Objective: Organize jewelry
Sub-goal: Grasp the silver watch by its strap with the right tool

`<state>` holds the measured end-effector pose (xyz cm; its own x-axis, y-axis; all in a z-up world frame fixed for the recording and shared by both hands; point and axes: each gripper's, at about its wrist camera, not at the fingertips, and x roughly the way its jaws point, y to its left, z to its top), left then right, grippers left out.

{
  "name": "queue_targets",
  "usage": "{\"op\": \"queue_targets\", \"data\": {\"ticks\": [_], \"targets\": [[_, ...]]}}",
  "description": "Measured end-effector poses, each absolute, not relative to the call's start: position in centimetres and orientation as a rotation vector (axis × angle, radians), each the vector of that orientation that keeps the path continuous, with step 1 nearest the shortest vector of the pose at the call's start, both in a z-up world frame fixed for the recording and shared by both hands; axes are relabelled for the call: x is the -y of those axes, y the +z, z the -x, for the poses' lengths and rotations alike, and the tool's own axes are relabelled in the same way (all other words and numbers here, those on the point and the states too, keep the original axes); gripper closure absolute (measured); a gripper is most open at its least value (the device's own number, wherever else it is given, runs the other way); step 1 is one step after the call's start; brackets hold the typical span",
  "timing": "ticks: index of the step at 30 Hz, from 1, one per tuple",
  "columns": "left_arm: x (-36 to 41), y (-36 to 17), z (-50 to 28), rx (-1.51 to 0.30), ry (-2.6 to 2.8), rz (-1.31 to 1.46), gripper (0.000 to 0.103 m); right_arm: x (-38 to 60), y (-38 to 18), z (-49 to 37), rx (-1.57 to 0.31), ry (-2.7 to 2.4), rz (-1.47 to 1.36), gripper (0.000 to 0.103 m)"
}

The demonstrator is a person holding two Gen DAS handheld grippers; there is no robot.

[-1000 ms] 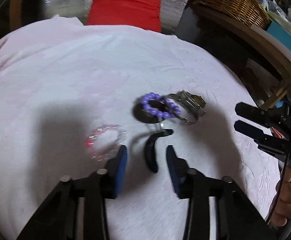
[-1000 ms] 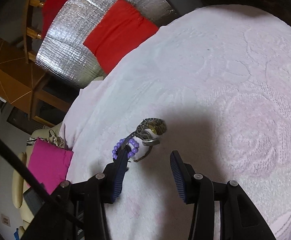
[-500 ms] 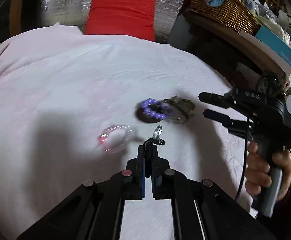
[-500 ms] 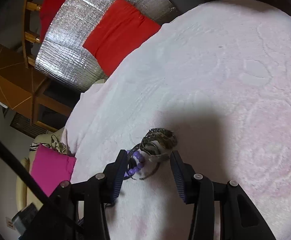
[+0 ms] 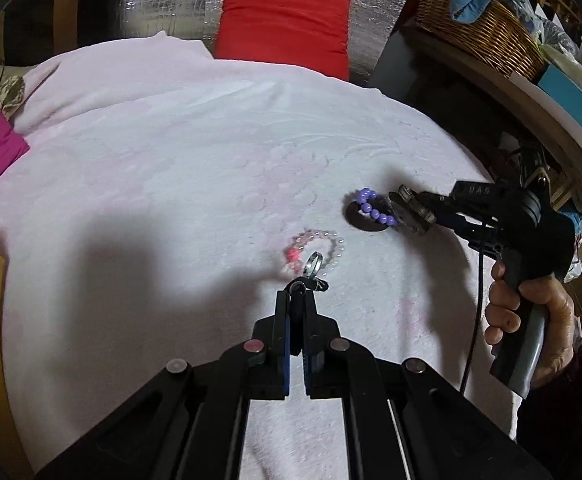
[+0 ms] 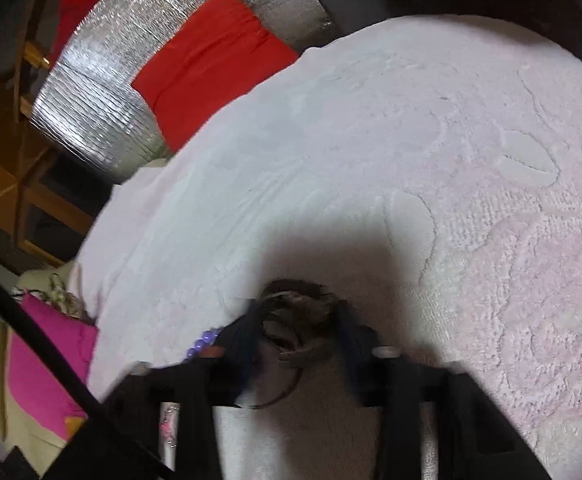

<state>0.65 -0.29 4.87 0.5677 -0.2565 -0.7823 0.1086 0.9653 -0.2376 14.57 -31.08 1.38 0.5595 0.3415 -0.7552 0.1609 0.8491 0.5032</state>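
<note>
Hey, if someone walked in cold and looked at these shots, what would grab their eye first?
Probably the left hand-held gripper at bottom centre, shut on a small black clip with a silver ring. Next, the right hand-held gripper at the right, its fingers around a metal watch beside the purple bead bracelet. Behind the pale pink blanket, a red cushion stands out.

The pink blanket (image 5: pixel 171 168) lies bare across its left and far parts, giving wide room to pass there. The jewelry crowds the right-centre: a clear bracelet (image 5: pixel 319 246) just ahead of the left gripper (image 5: pixel 298 292), then a purple bracelet (image 5: pixel 373 210) over a dark ring (image 5: pixel 365 224), with the right gripper (image 5: pixel 415 212) closing that side. A wooden shelf (image 5: pixel 491 80) with a basket (image 5: pixel 479 28) bounds the right edge; a red cushion (image 5: pixel 285 26) stands behind.
</note>
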Motion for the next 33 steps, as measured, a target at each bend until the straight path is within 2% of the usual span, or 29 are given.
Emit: {"op": "queue_targets", "data": {"ticks": [4, 15, 20, 22, 24, 26, 33], "targets": [[-0.9, 5.0, -0.3, -0.947, -0.188, 0.179, 0.098, 30.7, 1.3, -14.3, -0.998, 0.113, -0.536, 0.087], [-2.1, 4.9, 0.3, -0.964, -0.177, 0.225, 0.098, 33.9, 2.6, -9.7, -1.11, 0.149, -0.556, 0.088], [-1.5, 4.8, 0.3, -0.967, -0.184, 0.226, 0.098, 35.8, 4.0, -8.1, -1.099, 0.135, -0.552, 0.088], [-1.3, 4.7, 0.2, -0.97, -0.184, 0.226, 0.098, 36.3, 5.1, -7.9, -1.066, 0.117, -0.508, 0.085], [-1.1, 4.6, 0.1, -0.973, -0.182, 0.223, 0.098, 36.7, 5.5, -7.9, -1.049, 0.115, -0.51, 0.074], [-0.9, 4.4, -0.1, -0.98, -0.183, 0.222, 0.098, 36.3, 5.6, -8.5, -1.036, 0.122, -0.489, 0.054], [-0.8, 4.4, -0.1, -0.982, -0.183, 0.222, 0.098, 34.3, 3.4, -10.2, -1.07, 0.142, -0.345, 0.053]]}}
